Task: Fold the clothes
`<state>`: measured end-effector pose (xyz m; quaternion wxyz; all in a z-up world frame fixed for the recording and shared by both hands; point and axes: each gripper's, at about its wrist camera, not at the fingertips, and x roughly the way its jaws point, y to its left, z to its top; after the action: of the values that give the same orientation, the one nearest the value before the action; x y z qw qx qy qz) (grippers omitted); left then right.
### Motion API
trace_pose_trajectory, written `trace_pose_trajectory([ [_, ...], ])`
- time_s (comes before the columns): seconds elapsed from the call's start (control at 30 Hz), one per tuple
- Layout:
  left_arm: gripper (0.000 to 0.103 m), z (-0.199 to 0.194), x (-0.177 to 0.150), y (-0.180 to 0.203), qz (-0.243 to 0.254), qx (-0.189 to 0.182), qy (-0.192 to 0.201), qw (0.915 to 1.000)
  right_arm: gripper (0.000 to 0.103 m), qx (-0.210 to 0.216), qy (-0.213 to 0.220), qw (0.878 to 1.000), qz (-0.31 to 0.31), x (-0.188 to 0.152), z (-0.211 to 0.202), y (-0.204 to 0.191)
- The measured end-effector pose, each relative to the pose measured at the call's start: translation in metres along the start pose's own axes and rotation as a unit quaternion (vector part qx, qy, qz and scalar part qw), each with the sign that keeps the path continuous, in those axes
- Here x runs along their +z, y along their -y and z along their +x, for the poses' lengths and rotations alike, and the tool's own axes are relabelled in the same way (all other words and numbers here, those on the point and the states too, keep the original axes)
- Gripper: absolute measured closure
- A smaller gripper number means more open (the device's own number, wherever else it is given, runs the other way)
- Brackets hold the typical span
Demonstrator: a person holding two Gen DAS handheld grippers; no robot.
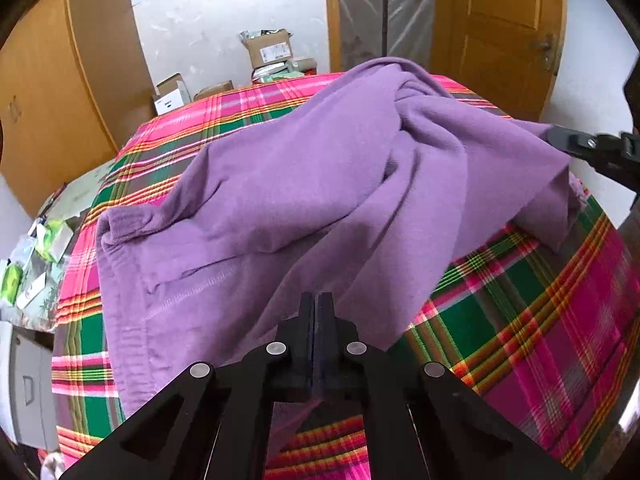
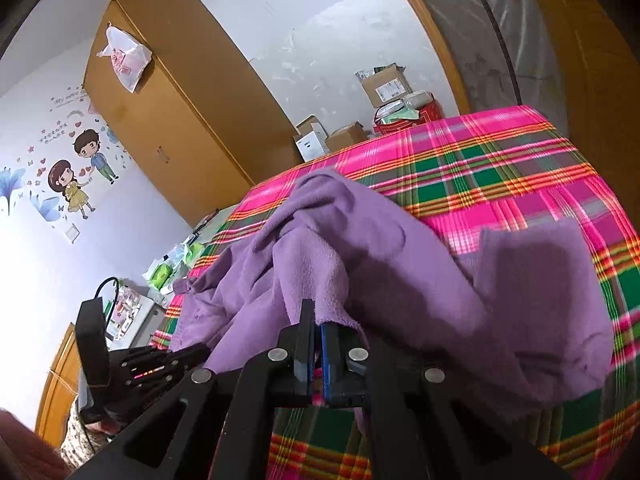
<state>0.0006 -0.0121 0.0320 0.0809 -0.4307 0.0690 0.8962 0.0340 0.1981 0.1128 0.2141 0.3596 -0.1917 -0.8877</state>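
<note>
Left wrist view, left gripper [image 1: 319, 300] at lower centre pinching purple garment [image 1: 304, 184] spread mid-frame over plaid cloth [image 1: 520, 320], right wrist view, right gripper [image 2: 318, 320] at lower centre clamped on garment edge, fabric lifted.

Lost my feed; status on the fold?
Both grippers, left and right, shut on purple garment. Garment bunched, partly lifted off plaid cover. Nothing in the way.

A: The right gripper [image 1: 560, 138] in the left view?
B: Cut off by the edge, tips buried in the garment [image 1: 300, 184].
A: Box [image 1: 269, 50] labels?
B: Too small to read.
</note>
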Motion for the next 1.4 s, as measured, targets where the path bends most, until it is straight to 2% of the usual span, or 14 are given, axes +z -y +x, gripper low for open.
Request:
trace_pose_trajectory([
  [0.33, 0.1, 0.0, -0.004, -0.003, -0.012, 0.007, 0.003, 0.9999, 0.101, -0.012, 0.003, 1.0, -0.013, -0.025, -0.019, -0.004],
  [0.4, 0.094, 0.0, -0.007, 0.0, -0.006, 0.012, 0.002, 0.9999, 0.101, -0.012, 0.002, 1.0, -0.009, -0.028, -0.02, -0.004],
  [0.67, 0.078, -0.004, -0.024, 0.012, 0.034, 0.054, 0.005, 0.998, 0.101, -0.012, 0.001, 1.0, -0.005, -0.032, -0.021, -0.002],
  [1.1, 0.076, 0.012, -0.026, 0.024, 0.081, 0.138, -0.004, 0.9871, 0.101, -0.011, 0.0, 1.0, -0.005, -0.036, -0.021, -0.006],
  [1.27, 0.078, 0.012, -0.026, 0.014, 0.055, 0.122, -0.001, 0.9909, 0.101, -0.011, 0.001, 1.0, -0.005, -0.038, -0.021, -0.008],
  [1.37, 0.097, 0.011, -0.026, 0.009, 0.045, 0.109, -0.005, 0.993, 0.101, -0.011, 0.001, 1.0, -0.006, -0.039, -0.022, -0.008],
  [1.4, 0.098, 0.01, -0.026, 0.008, 0.043, 0.106, -0.006, 0.9934, 0.101, -0.011, 0.001, 1.0, -0.006, -0.039, -0.022, -0.008],
])
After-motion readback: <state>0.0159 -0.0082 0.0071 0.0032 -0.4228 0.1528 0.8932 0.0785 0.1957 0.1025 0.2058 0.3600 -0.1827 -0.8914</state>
